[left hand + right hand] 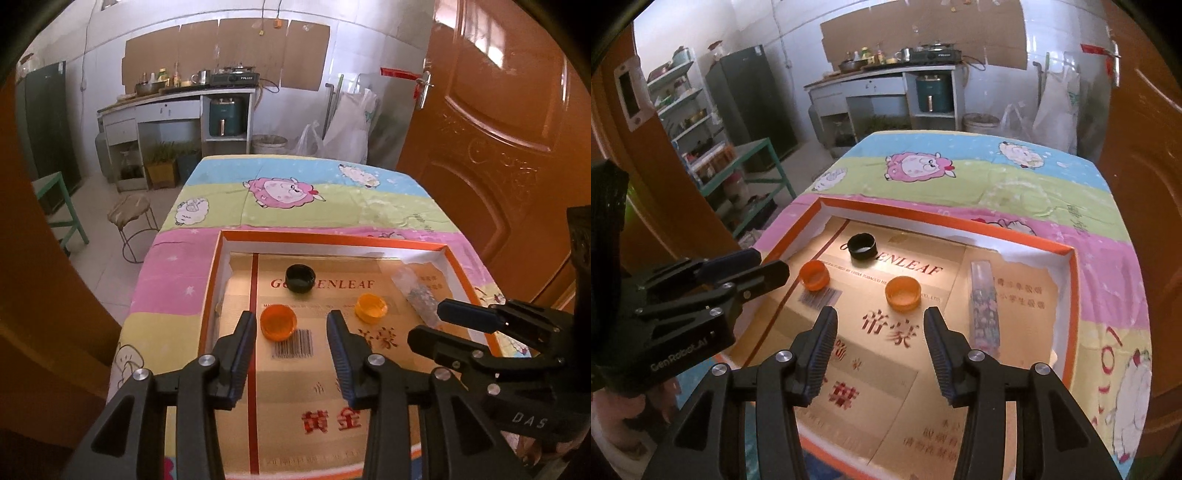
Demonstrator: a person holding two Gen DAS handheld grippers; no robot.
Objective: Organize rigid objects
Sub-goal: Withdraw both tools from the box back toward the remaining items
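A shallow orange-rimmed box [332,236] [942,218] lined with printed cardboard lies on the table. In it are a black cap [301,278] [862,246], an orange cap [279,321] [814,275] lying top up, a second orange cap [371,305] [903,293] with its hollow side up, and a clear tube [417,291] [984,306] of coloured bits. My left gripper [291,325] [772,264] hangs open just above the first orange cap, holding nothing. My right gripper [881,317] [424,323] is open too, above and just short of the second orange cap.
The table wears a striped cloth with cartoon sheep [284,192]. A brown door [498,147] stands close on the right. A stool [129,214] and a green frame [757,166] stand on the floor to the left, with a kitchen counter [177,99] behind.
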